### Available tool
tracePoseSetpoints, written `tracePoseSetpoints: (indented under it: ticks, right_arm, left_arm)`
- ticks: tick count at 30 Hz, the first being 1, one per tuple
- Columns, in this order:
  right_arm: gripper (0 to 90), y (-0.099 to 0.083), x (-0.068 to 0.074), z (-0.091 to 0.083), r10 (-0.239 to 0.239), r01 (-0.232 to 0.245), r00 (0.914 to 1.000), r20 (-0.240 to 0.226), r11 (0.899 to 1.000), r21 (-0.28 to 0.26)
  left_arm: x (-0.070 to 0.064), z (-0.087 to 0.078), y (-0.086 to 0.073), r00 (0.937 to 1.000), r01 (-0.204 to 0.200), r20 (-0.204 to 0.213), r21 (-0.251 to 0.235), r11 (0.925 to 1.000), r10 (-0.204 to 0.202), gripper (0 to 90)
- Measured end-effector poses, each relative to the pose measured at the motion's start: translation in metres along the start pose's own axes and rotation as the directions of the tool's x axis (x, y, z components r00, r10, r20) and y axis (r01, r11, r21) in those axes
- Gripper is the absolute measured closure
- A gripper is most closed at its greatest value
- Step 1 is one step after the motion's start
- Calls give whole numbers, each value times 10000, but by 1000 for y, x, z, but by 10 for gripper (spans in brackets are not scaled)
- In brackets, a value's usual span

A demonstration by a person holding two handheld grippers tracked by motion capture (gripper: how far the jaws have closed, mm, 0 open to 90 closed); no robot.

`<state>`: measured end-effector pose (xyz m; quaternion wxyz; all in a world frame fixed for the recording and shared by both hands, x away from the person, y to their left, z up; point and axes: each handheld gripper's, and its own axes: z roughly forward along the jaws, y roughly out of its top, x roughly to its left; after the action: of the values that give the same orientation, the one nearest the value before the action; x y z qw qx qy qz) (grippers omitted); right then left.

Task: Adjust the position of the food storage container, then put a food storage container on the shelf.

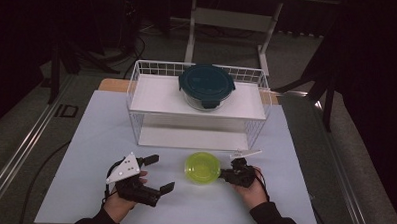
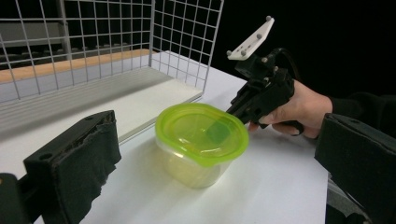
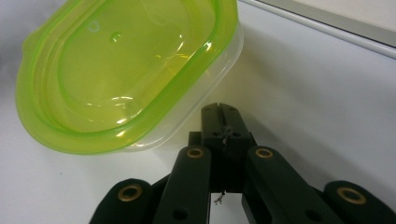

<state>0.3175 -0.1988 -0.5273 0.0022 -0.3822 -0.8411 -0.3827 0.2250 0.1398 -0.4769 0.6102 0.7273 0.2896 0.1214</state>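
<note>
Lime-green translucent plastic formed the lid of the small container [image 1: 203, 167], which sat on the white table [image 1: 85, 138] just in front of the wire rack [image 1: 137, 97], between the two grippers. The lid was a rounded oblong with a raised rim and a shallow recessed centre panel; light glinted off its glossy surface in the right gripper view [image 3: 126, 70]. Below the lid, the tub body was clear, slightly yellow-tinted plastic that tapered toward its base, as seen in the left gripper view [image 2: 201, 140]. The lid was seated on the tub, overhanging the tub wall all around.

The right gripper [image 1: 229, 174] lay at the right side of the container. In the right gripper view its jaws were clenched together with no gap, tips meeting just beside the lid edge [image 3: 224, 123]; whether the tips touched the tub could not be determined. Nothing was held between them.

The left gripper [image 1: 160, 174] rested on the table to the left of the container, well apart from it. Its jaws were released and spread wide, with the container framed between them in the left gripper view.

A dark teal-lidded glass container [image 1: 206, 85] stood on the rack's upper shelf.
</note>
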Motion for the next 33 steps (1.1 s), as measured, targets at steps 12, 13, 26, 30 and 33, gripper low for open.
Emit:
tracePoseSetpoints:
  ticks: [12, 13, 26, 30, 33]
  right_arm:
    - [900, 2, 7, 6, -149, 148, 9999, 36, 9997, 196]
    - [900, 1, 5, 4, -99, 97, 9999, 108, 9999, 137]
    - [616, 4, 7, -58, -53, 178, 9957, 923, 9907, -1351]
    - [446, 5, 15, -71, 39, 111, 9965, 834, 9840, -1778]
    - [292, 6, 18, -75, 37, 53, 9989, 462, 9808, -1949]
  left_arm:
    - [0, 1, 0, 10000, 21, 24, 93, 10000, -21, 0]
    - [1, 1, 1, 10000, 10, -17, 140, 9999, -10, 0]
    - [3, 10, 9, 9982, 547, 197, 1145, 9919, -574, 0]
    - [4, 17, 18, 9960, 672, 501, 1248, 9899, -739, 0]
    - [5, 21, 24, 9944, 755, 635, 1257, 9892, -840, 0]
